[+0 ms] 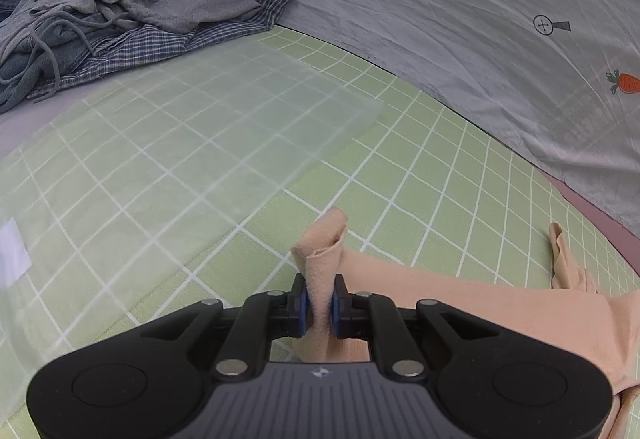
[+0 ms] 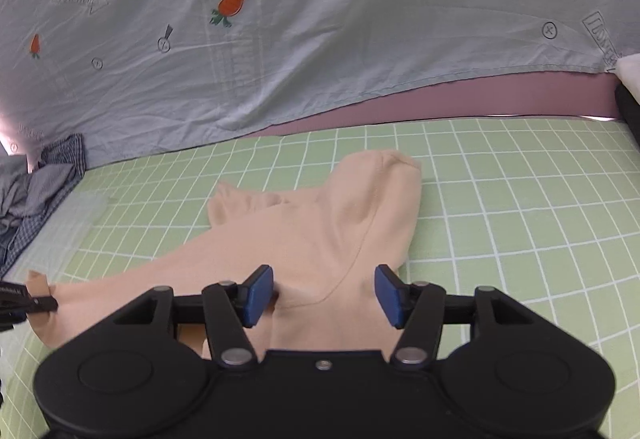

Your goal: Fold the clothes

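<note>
A peach hooded garment (image 2: 320, 235) lies on the green grid mat (image 2: 500, 199), its hood pointing away from me. My left gripper (image 1: 319, 303) is shut on a bunched end of the peach cloth (image 1: 322, 251), which sticks up between the blue pads. That same gripper (image 2: 24, 303) shows at the left edge of the right wrist view, clamping the sleeve end. My right gripper (image 2: 324, 293) stands open above the garment's body; the cloth lies under and between its blue pads (image 2: 258, 293), which do not press on it.
A pile of grey, denim and checked clothes (image 1: 120, 11) sits at the far left of the mat (image 1: 400, 159). A clear plastic sheet (image 1: 180, 143) covers part of the mat. A grey printed bedsheet (image 2: 320, 19) rises behind, above a pink edge (image 2: 480, 99).
</note>
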Demonstrator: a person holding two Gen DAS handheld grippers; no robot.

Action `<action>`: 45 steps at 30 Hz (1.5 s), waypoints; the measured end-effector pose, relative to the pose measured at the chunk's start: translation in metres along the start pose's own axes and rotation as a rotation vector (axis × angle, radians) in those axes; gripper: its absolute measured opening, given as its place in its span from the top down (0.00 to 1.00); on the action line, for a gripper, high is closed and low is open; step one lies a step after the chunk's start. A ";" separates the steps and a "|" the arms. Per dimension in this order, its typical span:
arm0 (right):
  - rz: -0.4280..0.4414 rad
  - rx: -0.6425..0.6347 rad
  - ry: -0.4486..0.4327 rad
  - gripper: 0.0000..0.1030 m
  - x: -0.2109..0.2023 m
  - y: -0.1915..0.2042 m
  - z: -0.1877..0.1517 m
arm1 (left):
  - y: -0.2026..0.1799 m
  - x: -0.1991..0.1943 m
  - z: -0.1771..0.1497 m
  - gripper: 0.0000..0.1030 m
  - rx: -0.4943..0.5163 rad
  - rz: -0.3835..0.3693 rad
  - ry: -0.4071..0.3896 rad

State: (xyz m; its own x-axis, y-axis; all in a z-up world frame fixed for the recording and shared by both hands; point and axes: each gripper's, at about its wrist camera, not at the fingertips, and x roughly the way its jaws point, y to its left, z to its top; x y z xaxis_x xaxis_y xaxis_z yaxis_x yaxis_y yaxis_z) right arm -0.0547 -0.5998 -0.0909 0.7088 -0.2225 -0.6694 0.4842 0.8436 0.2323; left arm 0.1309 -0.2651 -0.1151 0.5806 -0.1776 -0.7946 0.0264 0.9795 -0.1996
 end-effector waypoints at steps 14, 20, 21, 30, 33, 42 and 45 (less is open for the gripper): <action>-0.186 -0.171 0.075 0.48 0.035 0.025 -0.036 | 0.002 0.004 -0.001 0.85 -0.015 -0.003 0.032; -0.205 -0.160 0.063 0.42 0.016 0.018 -0.030 | -0.016 -0.012 -0.004 0.87 0.017 -0.099 0.026; -0.211 -0.146 0.056 0.42 0.011 0.014 -0.030 | -0.022 -0.016 -0.005 0.87 0.029 -0.122 0.026; -0.318 -0.112 0.039 0.41 -0.030 -0.016 -0.050 | -0.113 -0.049 -0.041 0.86 0.279 -0.482 0.168; -0.337 -0.094 0.041 0.42 -0.039 -0.024 -0.057 | -0.136 -0.045 -0.074 0.68 0.392 -0.468 0.240; -0.280 -0.030 -0.005 0.41 -0.050 -0.024 -0.051 | -0.116 -0.056 -0.079 0.27 0.371 -0.476 0.256; -0.173 -0.039 -0.024 0.42 -0.050 -0.009 -0.044 | -0.099 -0.059 -0.076 0.25 0.304 -0.430 0.232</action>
State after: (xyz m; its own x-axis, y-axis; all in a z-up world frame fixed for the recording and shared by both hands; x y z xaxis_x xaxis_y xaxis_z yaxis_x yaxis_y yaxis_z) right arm -0.1173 -0.5749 -0.0906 0.6289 -0.3778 -0.6796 0.5802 0.8098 0.0867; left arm 0.0325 -0.3586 -0.0919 0.2728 -0.5490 -0.7901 0.4733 0.7915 -0.3866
